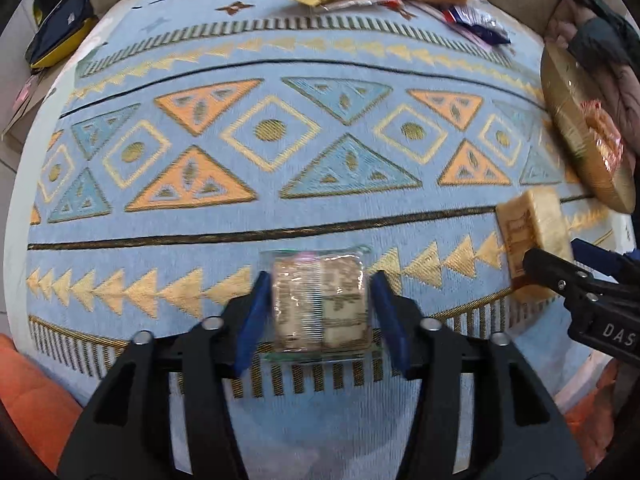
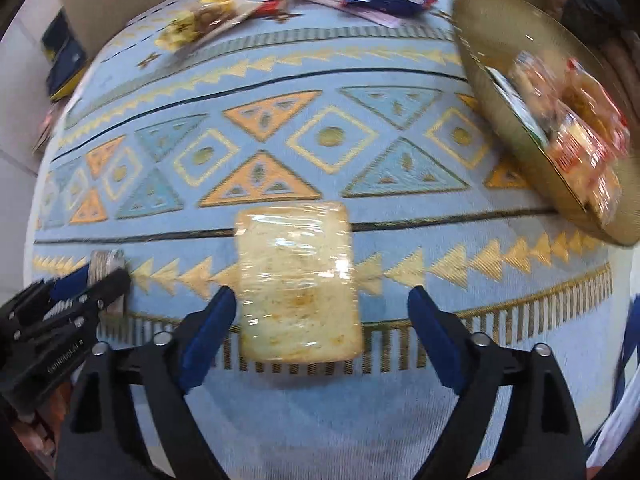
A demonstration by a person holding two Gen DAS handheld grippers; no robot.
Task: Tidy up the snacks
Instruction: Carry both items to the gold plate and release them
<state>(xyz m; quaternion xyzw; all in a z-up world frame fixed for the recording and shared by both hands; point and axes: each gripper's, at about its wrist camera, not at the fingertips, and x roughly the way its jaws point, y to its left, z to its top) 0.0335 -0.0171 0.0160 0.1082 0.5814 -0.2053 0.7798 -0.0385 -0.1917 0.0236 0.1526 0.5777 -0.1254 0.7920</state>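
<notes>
Item: wrapped bread slab [image 2: 296, 280], lower centre, between my right gripper's [image 2: 320, 312] released jaws; light, soft, slippery film, so I'd pinch its long edges; left gripper [image 1: 318, 304] released around biscuit pack [image 1: 320, 304].

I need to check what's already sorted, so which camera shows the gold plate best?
The right wrist view: the gold plate shows most of its face, with wrapped snacks on it. The left wrist view catches only a smaller, edge-on slice at its right border.
</notes>
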